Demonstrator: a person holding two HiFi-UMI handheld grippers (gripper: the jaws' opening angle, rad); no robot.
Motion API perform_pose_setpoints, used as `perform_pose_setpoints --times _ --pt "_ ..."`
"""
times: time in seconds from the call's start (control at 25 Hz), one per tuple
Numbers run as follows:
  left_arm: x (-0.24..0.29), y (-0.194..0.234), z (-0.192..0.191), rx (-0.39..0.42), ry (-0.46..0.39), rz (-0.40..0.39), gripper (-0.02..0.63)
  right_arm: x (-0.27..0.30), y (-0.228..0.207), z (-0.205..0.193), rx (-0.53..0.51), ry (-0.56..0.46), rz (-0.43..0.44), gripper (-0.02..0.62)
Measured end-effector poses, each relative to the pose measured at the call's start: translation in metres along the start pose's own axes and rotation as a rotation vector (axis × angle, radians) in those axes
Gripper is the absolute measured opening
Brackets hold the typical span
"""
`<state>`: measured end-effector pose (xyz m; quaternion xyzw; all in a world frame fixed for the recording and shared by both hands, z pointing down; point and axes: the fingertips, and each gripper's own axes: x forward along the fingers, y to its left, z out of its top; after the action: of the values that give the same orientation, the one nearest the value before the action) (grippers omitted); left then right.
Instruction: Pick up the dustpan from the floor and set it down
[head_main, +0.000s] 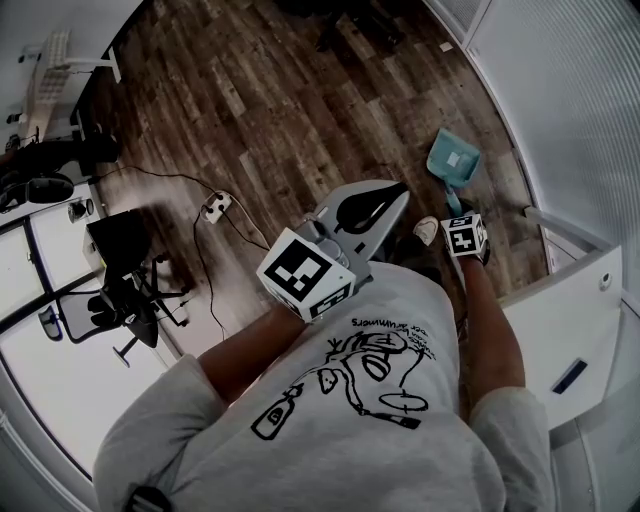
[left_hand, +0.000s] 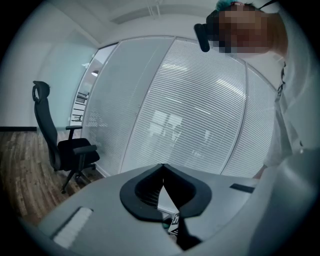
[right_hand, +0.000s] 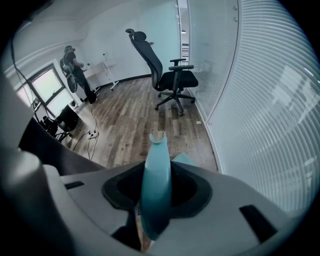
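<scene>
The fingers (right_hand: 187, 189) of the right gripper (right_hand: 156, 192) were clamped on the slim, smooth teal plastic handle of the dustpan (head_main: 452, 160). Its broad flat scoop was pointed down at the wood-plank floor (head_main: 280, 110) beside the ribbed glass wall (right_hand: 260, 100). Whether it was clear of the boards could not be told. The left gripper (left_hand: 162, 169) was shut on nothing. The carrying step was judged in hand; a level lowering and release would be called for next.
</scene>
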<state>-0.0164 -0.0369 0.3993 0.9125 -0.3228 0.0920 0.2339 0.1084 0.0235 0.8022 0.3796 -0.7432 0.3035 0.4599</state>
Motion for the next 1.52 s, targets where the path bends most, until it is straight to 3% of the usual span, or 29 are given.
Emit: perform_pose_setpoints --times 1.0,1.52 --pt "-0.005 -0.009 0.001 0.004 -0.007 -0.002 0.002 0.003 0.015 -0.031 0.054 0.022 0.05 0.117" --pt "0.0 -0.015 0.006 0.014 -0.019 -0.019 0.002 -0.012 0.013 -0.02 0.107 -0.044 0.081 0.163"
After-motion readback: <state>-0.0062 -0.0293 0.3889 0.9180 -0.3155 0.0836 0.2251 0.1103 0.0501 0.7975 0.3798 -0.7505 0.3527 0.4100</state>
